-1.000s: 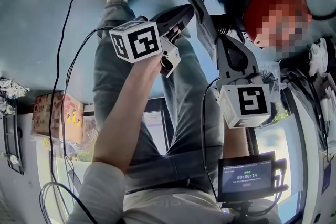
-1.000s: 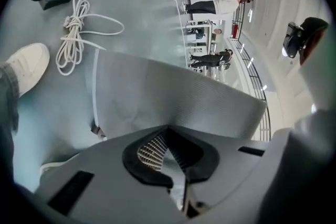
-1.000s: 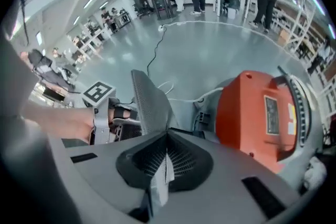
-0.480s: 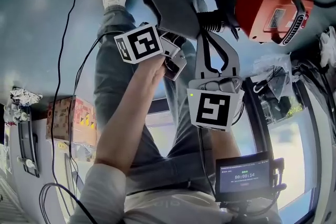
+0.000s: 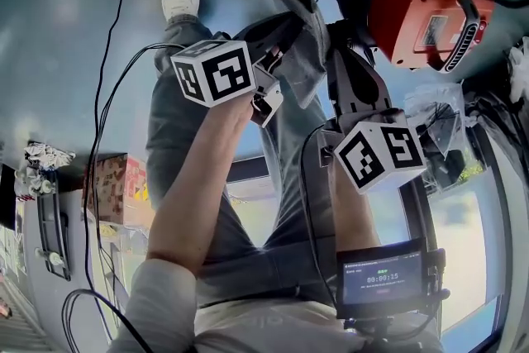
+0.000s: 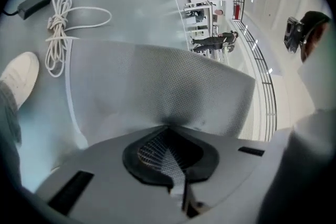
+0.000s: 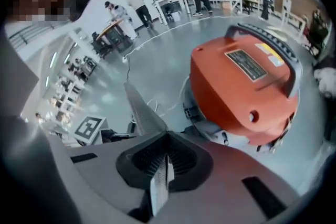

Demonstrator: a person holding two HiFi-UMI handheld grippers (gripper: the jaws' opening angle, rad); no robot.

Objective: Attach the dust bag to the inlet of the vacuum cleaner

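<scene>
The grey dust bag hangs over the floor just beside the red vacuum cleaner. The left hand-held gripper and the right hand-held gripper are each clamped on its fabric. No inlet shows, so the bag's opening probably needs finding and squaring to it before pressing on.
</scene>
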